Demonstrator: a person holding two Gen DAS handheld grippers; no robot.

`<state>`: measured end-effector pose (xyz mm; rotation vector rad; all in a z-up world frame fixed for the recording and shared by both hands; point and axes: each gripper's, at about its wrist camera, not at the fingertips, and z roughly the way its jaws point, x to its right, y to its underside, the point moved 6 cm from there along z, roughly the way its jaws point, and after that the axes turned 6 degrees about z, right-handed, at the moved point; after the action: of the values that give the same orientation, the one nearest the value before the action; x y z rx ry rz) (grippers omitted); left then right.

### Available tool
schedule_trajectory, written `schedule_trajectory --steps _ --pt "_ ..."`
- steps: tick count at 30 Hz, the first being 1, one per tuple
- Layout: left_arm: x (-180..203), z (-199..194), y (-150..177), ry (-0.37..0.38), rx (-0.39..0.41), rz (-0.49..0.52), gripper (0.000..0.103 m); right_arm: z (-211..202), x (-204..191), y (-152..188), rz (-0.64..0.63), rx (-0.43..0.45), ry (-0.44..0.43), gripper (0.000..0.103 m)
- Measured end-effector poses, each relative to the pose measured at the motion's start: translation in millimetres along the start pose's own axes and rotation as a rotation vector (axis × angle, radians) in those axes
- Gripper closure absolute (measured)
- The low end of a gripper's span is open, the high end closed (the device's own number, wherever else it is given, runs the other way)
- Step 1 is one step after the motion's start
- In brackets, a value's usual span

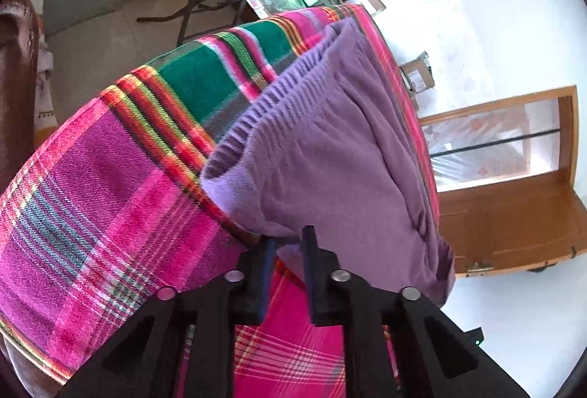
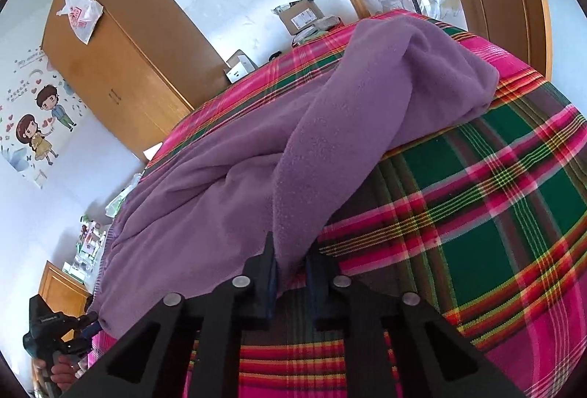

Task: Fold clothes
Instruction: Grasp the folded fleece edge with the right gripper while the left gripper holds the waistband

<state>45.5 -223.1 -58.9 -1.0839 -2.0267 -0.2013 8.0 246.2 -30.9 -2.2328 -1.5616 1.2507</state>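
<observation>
No readable text anywhere; box labels and bag print too blurred. Purple fleece garment [image 1: 330, 148] lies on the plaid bedcover [image 1: 110, 185], long axis running away from the right gripper [image 2: 290, 266] toward the far edge, ribbed hem on the left gripper [image 1: 288, 247] side. Both grippers are clamped on garment edges, fabric bunched between the fingers.

A wooden wardrobe [image 2: 121, 57] stands beside cartoon wall stickers [image 2: 36, 126]; cardboard boxes [image 2: 301, 14] lie nearby.
</observation>
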Motion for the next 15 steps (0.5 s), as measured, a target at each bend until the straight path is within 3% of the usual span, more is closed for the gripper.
schedule_trajectory --steps 5,9,15 --pt "-2 -1 1 0.0 0.002 -0.01 0.093 3 -3 1 -0.018 0.002 0.016 0.095" --pt "0 -1 0 0.012 0.007 -0.03 0.081 4 -2 3 -0.015 0.002 0.02 0.095" --pt "1 0 -2 0.007 0.005 -0.042 0.079 12 8 4 0.035 -0.03 0.016 0.092"
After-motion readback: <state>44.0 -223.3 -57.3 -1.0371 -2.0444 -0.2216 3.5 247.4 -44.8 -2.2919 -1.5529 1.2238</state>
